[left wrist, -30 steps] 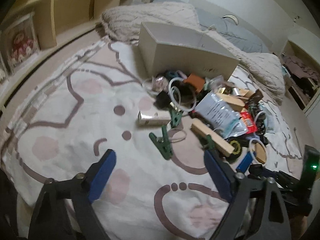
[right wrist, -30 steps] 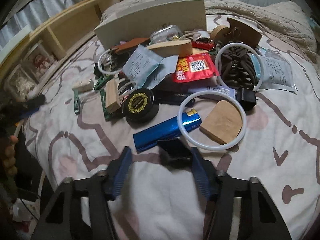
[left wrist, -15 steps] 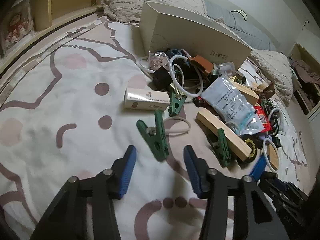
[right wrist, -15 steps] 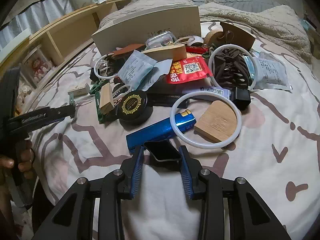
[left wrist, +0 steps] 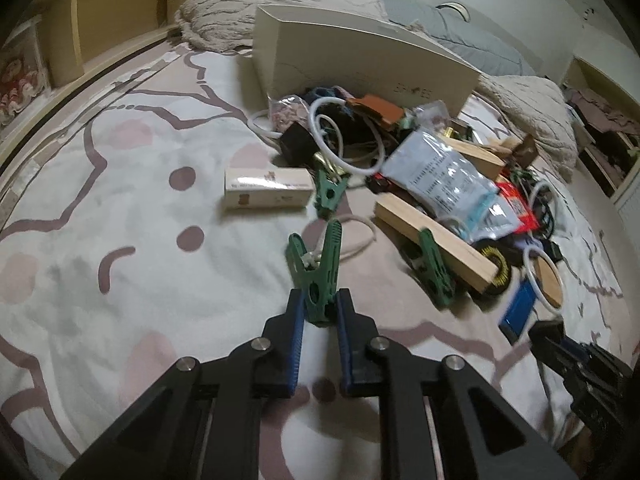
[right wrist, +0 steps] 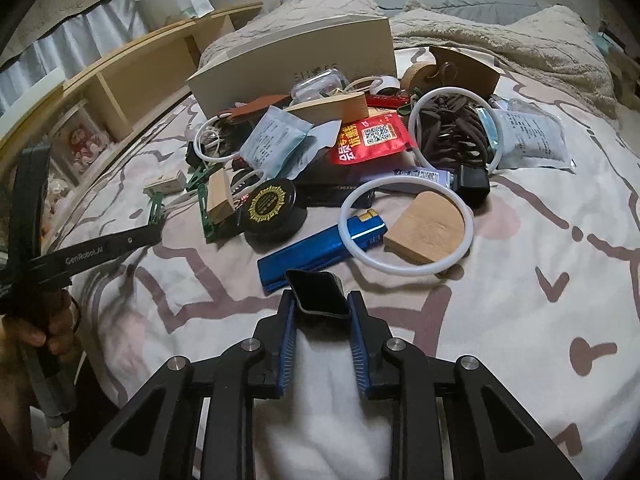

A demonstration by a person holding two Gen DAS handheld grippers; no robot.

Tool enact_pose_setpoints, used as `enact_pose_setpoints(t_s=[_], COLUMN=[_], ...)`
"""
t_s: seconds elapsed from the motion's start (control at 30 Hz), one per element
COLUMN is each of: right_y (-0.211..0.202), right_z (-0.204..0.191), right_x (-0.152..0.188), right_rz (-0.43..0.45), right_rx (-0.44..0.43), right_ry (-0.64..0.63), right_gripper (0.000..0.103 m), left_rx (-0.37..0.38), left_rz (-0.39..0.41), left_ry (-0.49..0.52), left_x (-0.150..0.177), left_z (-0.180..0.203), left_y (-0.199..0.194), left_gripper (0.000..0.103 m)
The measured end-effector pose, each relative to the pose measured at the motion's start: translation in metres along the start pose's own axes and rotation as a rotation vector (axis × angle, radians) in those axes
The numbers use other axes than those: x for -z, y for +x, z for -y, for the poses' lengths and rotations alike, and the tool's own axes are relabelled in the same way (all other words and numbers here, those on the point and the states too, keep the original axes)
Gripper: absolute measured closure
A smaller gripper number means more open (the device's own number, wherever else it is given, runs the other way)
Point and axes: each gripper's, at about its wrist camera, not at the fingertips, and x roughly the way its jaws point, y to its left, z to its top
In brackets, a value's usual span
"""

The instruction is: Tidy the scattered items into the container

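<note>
While lying far ahead of both grippers, past the pile, open on top: cream box (left wrist: 360,60), long side across the view. Closing on green clip (left wrist: 316,280): left gripper (left wrist: 318,320), pads at the clip's near end, long axis pointing away toward the box. Clamped on small black flat object (right wrist: 318,294): right gripper (right wrist: 322,312). Probably next: lift and carry forward.

Landmark: the cream box (left wrist: 360,64) on the bed (left wrist: 120,208).
Left of the box: bare bedspread, open passage.
Front of the box: piled clutter (right wrist: 360,152) crowds its near wall.
Far left of the box: wooden shelf (left wrist: 112,28) walls off that edge.
Behind the box: blanket (right wrist: 500,40) heaped.
</note>
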Motion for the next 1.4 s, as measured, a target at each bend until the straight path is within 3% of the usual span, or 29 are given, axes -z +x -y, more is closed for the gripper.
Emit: enact_pose_setpoints(t_s=[0.6,0.73,0.9,1.0,1.2,1.4], right_y=[-0.019,-0.02,-0.018,-0.017,-0.014,-0.013], right_z=[-0.011,-0.004,-0.005,-0.005,-0.007,-0.008], right_x=[0.027,0.031,0.033,0.035,0.036,0.038], right_rz=[0.039,0.049,0.054,0.059,0.057,0.065], right_rx=[0.035,0.006,0.011,0.017,0.034,0.045], right_ry=[-0.027,0.019,0.046,0.04,0.021,0.012], right_gripper=[0.077,0.077,0.077,0.077,0.077,0.077], left_rx=[0.097,0.107,0.085,0.02,0.008,-0.036], left_rz=[-0.049,-0.055,-0.055,-0.061,-0.072,-0.064], left_ry=[0.059,0.075,0.079,0.105,0.132,0.136], left_x=[0.04,0.044,0.046,0.048,0.052,0.05], left_z=[0.033,0.038,0.037,0.037,0.033,0.024], left_y=[-0.029,-0.033,-0.034,-0.033,-0.035,-0.042], left_gripper=[0.087,0.087,0.087,0.085,0.084,0.061])
